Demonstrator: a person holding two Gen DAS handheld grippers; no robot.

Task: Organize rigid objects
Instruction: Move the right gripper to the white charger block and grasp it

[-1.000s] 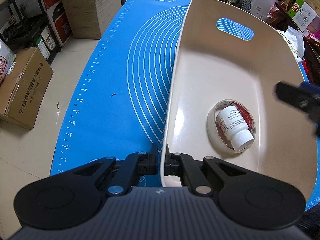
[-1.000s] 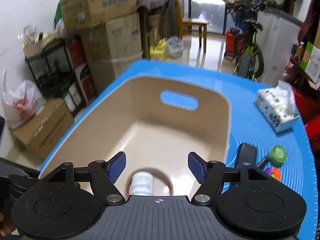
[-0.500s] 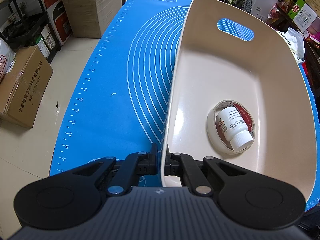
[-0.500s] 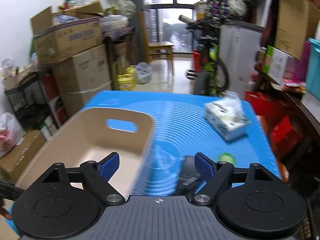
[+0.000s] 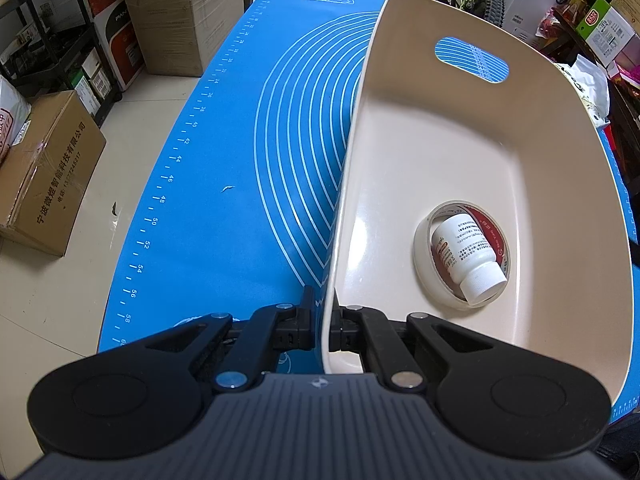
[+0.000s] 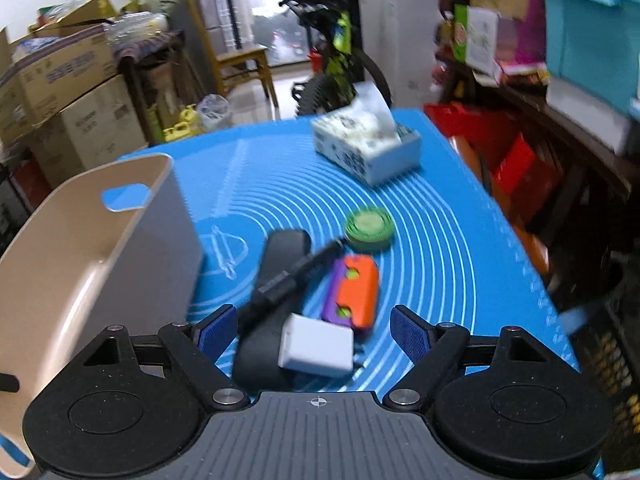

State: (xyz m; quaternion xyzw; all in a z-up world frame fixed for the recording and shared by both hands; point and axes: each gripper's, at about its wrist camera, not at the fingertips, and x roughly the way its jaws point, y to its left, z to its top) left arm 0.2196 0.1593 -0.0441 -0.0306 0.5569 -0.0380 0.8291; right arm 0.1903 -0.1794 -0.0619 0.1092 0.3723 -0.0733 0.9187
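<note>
Down at the near edge, the left tool (image 5: 324, 330) tilts steeply downward, pinching the near wall of the beige bin (image 5: 460, 148), one finger outside and one inside. Inside the bin lies a tape roll (image 5: 424, 258), flat on the floor, and a white pill bottle (image 5: 466, 254) rests in its hole, cap toward the camera, long axis running near to far. The bin's handle slot (image 5: 472, 60) is at the far end.

The right tool (image 6: 314, 328) slants down over the blue worktop (image 6: 440, 216), its jaws spread wide, gripping nothing. Below them sits a white charger block (image 6: 316, 350) on a black case (image 6: 276, 272) whose length runs away from the camera. Beyond lie an orange-and-purple toy (image 6: 354, 292), a green disc (image 6: 370, 228) and a tissue box (image 6: 366, 146).
</note>
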